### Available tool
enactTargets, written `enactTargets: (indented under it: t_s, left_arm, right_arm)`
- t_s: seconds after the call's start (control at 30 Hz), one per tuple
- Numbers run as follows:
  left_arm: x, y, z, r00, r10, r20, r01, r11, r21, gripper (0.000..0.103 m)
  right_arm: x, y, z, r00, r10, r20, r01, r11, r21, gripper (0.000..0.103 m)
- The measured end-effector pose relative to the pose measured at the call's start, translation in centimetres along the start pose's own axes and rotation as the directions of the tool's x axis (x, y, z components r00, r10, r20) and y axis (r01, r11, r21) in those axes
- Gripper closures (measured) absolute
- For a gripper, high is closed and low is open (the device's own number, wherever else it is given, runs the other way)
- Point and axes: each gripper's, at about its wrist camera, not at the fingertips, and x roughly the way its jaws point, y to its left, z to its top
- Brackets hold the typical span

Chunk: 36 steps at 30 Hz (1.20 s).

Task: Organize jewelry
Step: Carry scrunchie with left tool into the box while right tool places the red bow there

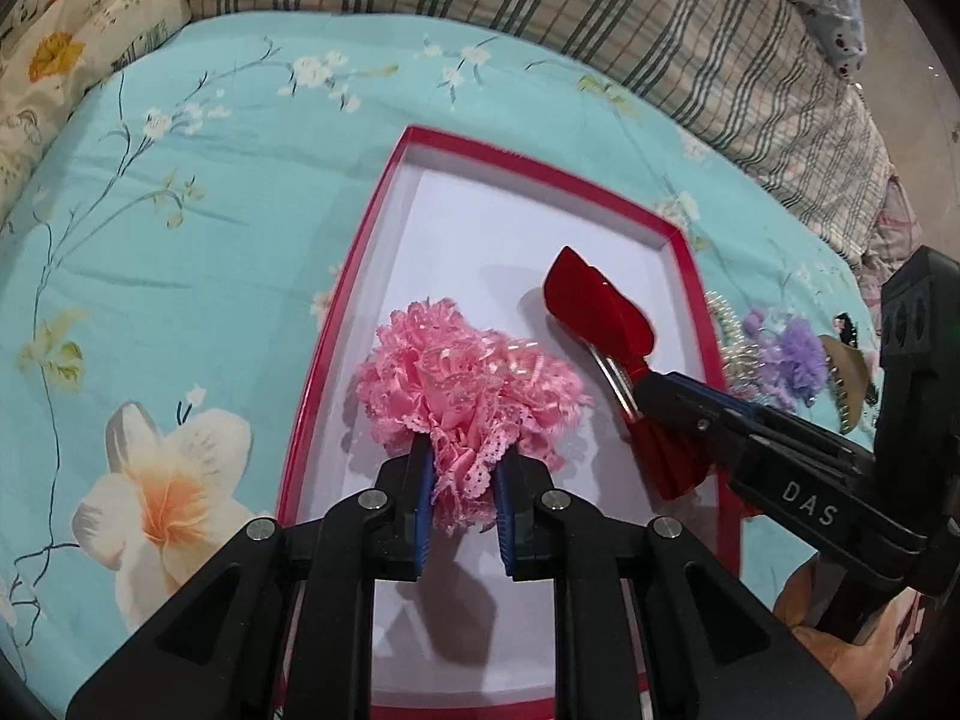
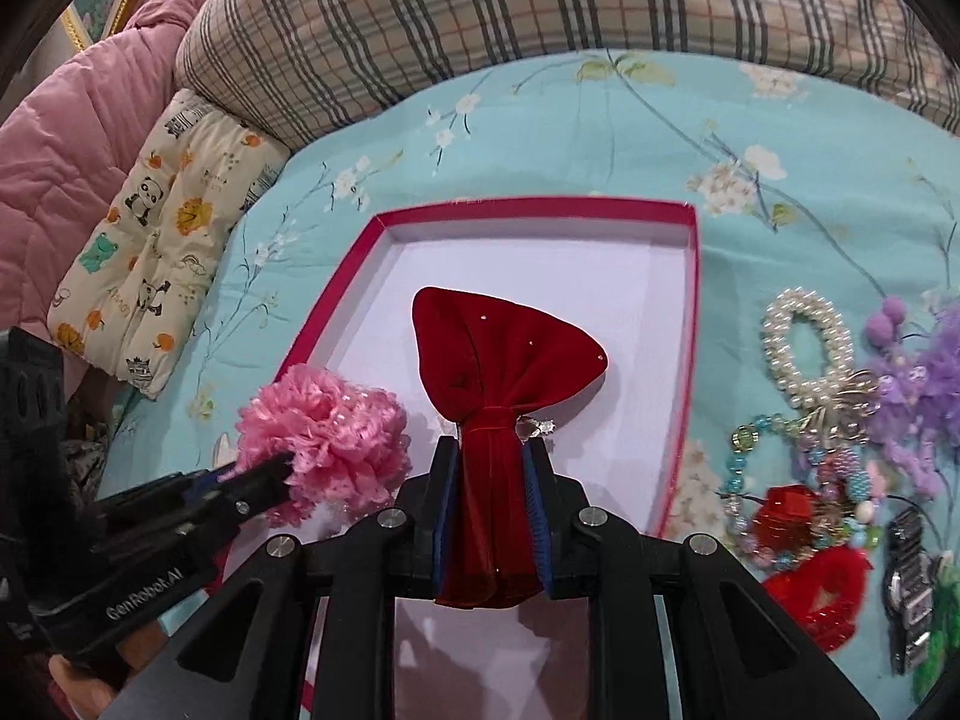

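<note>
A shallow red-rimmed tray (image 1: 360, 252) with a white floor lies on the bed; it also shows in the right wrist view (image 2: 695, 276). My left gripper (image 1: 462, 480) is shut on a pink lace hair flower (image 1: 462, 378) and holds it over the tray's near left part. My right gripper (image 2: 489, 480) is shut on a red velvet bow clip (image 2: 498, 354) and holds it above the tray's middle. In the left wrist view the right gripper (image 1: 636, 396) comes in from the right with the bow (image 1: 600, 306). The left gripper (image 2: 282, 468) and pink flower (image 2: 330, 426) show at the left of the right wrist view.
On the sheet right of the tray lie a pearl hair tie (image 2: 804, 348), a purple lace flower (image 2: 924, 384), beaded bracelets (image 2: 744, 456), red fuzzy and red faceted pieces (image 2: 822, 594) and a black watch (image 2: 912, 576). A plaid quilt (image 2: 540, 12) and panda pillow (image 2: 162, 228) border the bed.
</note>
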Motion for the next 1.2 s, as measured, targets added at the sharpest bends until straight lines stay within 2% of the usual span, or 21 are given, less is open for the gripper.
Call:
enactTargets:
  t_s: [0.23, 0.47, 0.5, 0.6, 0.77, 0.8, 0.87, 0.97, 1.2]
  left_arm:
    - [0.3, 0.3, -0.5, 1.000, 0.014, -0.018, -0.014, 1.000, -0.013, 0.082]
    - [-1.3, -0.3, -1.3, 1.000, 0.017, -0.006, -0.017, 1.000, 0.000, 0.075]
    - [-1.7, -0.4, -1.5, 1.000, 0.018, -0.002, -0.018, 1.000, 0.002, 0.075]
    - [-2.9, -0.9, -2.0, 1.000, 0.015, 0.010, -0.015, 1.000, 0.008, 0.075]
    - [-5.3, -2.7, -2.8, 0.998, 0.008, 0.060, -0.011, 0.999, 0.050, 0.067]
    - [-5.6, -3.0, -2.8, 0.998, 0.008, 0.068, -0.012, 0.998, 0.058, 0.066]
    - [-6.1, -3.5, -2.9, 0.997, 0.015, 0.081, -0.020, 0.998, 0.067, 0.056]
    - [-6.7, -4.0, -2.7, 0.996, 0.011, 0.089, -0.017, 0.998, 0.066, 0.056]
    - [-7.3, -5.8, -2.8, 0.996, -0.024, 0.085, 0.017, 0.997, 0.079, 0.056]
  right_arm:
    - [0.3, -0.3, -0.4, 1.000, -0.004, -0.013, 0.004, 1.000, 0.008, 0.072]
    - [-1.9, 0.0, -0.4, 1.000, -0.008, 0.020, 0.008, 1.000, -0.001, 0.070]
    - [-2.8, -0.1, -0.6, 0.999, -0.009, 0.035, 0.009, 1.000, 0.001, 0.067]
    - [-5.2, -0.4, -1.2, 0.996, -0.028, 0.081, 0.028, 1.000, 0.000, 0.042]
    - [-9.0, -1.8, -2.7, 0.988, -0.088, 0.127, 0.086, 0.996, 0.020, 0.037]
    - [-9.8, -2.1, -3.1, 0.986, -0.102, 0.135, 0.100, 0.995, 0.020, 0.032]
    - [-11.1, -2.8, -3.8, 0.980, -0.128, 0.150, 0.127, 0.992, 0.015, 0.024]
    - [-13.3, -3.7, -4.8, 0.969, -0.158, 0.190, 0.158, 0.987, 0.014, 0.021]
    - [-16.8, -5.6, -6.6, 0.947, -0.225, 0.229, 0.227, 0.974, 0.022, 0.003]
